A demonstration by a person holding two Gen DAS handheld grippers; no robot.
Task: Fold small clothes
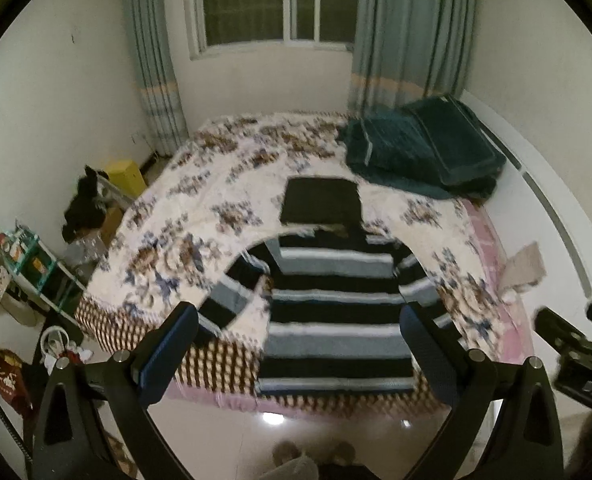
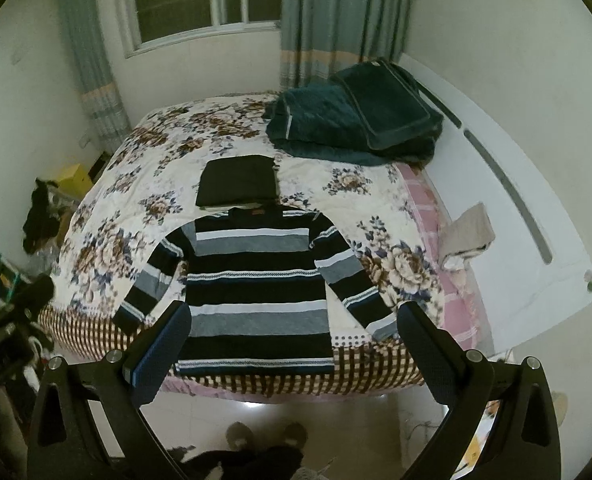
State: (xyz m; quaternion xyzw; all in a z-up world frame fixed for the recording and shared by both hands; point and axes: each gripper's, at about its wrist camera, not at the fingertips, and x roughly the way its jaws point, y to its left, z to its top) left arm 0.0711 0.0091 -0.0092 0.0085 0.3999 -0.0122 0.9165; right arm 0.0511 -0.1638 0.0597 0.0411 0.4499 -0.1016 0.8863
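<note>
A striped sweater (image 1: pixel 335 304) in black, grey and white lies flat on the floral bed cover, hem toward me, both sleeves spread out; it also shows in the right wrist view (image 2: pixel 256 284). A folded black garment (image 1: pixel 321 201) lies just beyond its collar, also seen in the right wrist view (image 2: pixel 238 186). My left gripper (image 1: pixel 299 320) is open and empty, held above the bed's near edge over the sweater's hem. My right gripper (image 2: pixel 294 318) is open and empty, likewise short of the hem. The right gripper's body shows at the left wrist view's right edge (image 1: pixel 575 352).
A dark green folded blanket (image 2: pixel 355 116) lies at the bed's far right. A beige cloth (image 2: pixel 467 232) lies by the white headboard (image 2: pixel 515 184). Cluttered shelves and bags (image 1: pixel 36 264) stand left of the bed. Feet in slippers (image 2: pixel 266 436) stand on the glossy floor.
</note>
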